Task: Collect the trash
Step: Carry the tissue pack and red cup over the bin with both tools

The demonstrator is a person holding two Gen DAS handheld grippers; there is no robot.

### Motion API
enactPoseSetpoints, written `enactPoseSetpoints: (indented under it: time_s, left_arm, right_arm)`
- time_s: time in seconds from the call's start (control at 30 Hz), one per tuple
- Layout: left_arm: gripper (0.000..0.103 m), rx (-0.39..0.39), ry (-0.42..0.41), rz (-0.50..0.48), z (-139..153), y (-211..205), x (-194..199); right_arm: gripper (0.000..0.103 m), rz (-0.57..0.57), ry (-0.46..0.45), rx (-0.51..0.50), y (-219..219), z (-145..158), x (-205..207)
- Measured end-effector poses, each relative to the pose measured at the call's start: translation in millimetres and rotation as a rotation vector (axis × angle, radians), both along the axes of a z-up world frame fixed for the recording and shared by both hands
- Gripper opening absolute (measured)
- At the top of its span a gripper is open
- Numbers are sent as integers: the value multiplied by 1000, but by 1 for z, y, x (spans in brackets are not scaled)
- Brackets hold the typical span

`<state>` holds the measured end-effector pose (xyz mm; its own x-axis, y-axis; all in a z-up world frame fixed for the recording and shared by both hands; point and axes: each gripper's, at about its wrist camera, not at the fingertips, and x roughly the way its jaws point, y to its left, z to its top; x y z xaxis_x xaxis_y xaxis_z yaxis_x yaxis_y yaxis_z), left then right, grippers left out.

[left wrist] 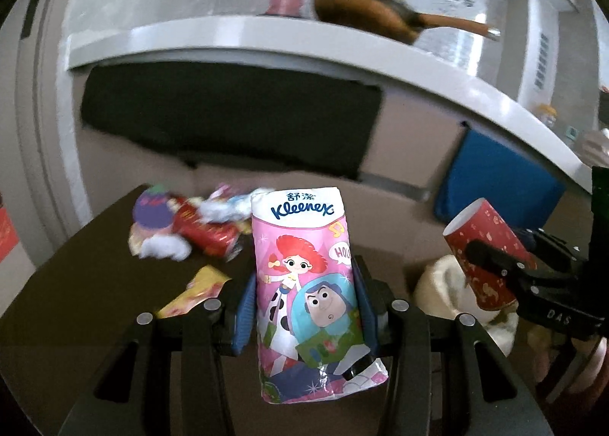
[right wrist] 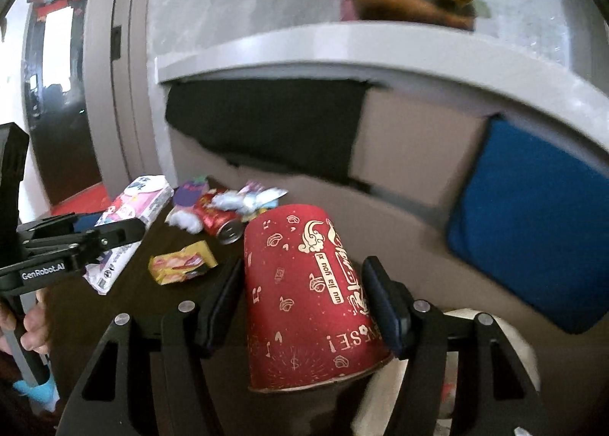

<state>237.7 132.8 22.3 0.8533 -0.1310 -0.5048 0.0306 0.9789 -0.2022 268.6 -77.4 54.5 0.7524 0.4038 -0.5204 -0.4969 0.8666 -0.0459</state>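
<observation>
My left gripper is shut on a pink Kleenex tissue pack and holds it upright above the dark table. The pack also shows in the right wrist view. My right gripper is shut on a red paper cup, held upside down; the cup also shows at the right of the left wrist view. On the table lie a crushed red can, white tissue wads, a purple wrapper and a yellow wrapper.
A white bag or bin sits low beside the table, under the red cup. A beige sofa with a black cloth and a blue cushion stands behind. A white shelf runs above.
</observation>
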Motion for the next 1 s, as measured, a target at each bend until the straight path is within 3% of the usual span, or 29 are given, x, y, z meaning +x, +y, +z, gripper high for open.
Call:
enactPoseSetpoints:
  time_s: [0.5,0.8,1.0]
  left_arm:
    - [46,19,-19,-234,27,-145,27]
    - [46,58,37,-319,8,-214,42]
    - [46,76,82,-334,-13,-232,56]
  right_arm:
    - [61,-278,-143,64,-141,37,-43]
    - [61,-371,-132,96,-191,25,-45]
    - [61,-404,-97,109,-212,5,-39]
